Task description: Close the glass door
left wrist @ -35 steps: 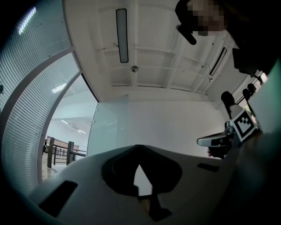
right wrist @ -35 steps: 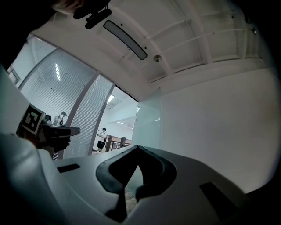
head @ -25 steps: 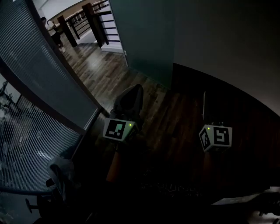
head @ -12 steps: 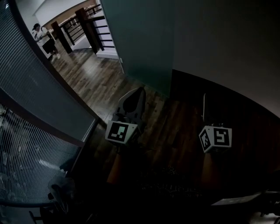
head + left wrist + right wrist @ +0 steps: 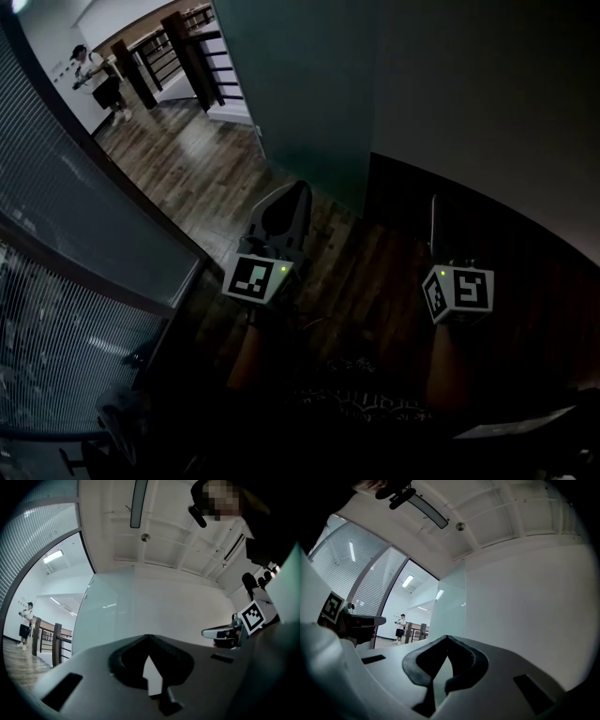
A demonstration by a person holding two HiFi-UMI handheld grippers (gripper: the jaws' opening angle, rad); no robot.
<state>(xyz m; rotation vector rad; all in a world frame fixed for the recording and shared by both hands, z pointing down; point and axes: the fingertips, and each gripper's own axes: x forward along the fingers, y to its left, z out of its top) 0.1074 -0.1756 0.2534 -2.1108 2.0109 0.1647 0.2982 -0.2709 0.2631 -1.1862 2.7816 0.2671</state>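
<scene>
Glass door [image 5: 300, 89]: frosted panel ahead, its free edge beside an open gap onto wood floor [image 5: 187, 164]. Left gripper [image 5: 292, 192] and right gripper [image 5: 434, 208] each have jaws pressed together on nothing, clear of the door. Person [image 5: 98, 80] stands far beyond the gap.

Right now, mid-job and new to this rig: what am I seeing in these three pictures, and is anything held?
No robot: a person carries a two-jaw gripper in each hand. The head view, from a camera on the person's head, looks steeply down on the left gripper and right gripper, each bearing a marker cube, above a wooden floor. The two gripper views ride on the grippers and look along their jaws. Both pairs of jaws are together and hold nothing. Ahead stands the frosted glass door, open; beyond it a bystander stands near a railing.
</scene>
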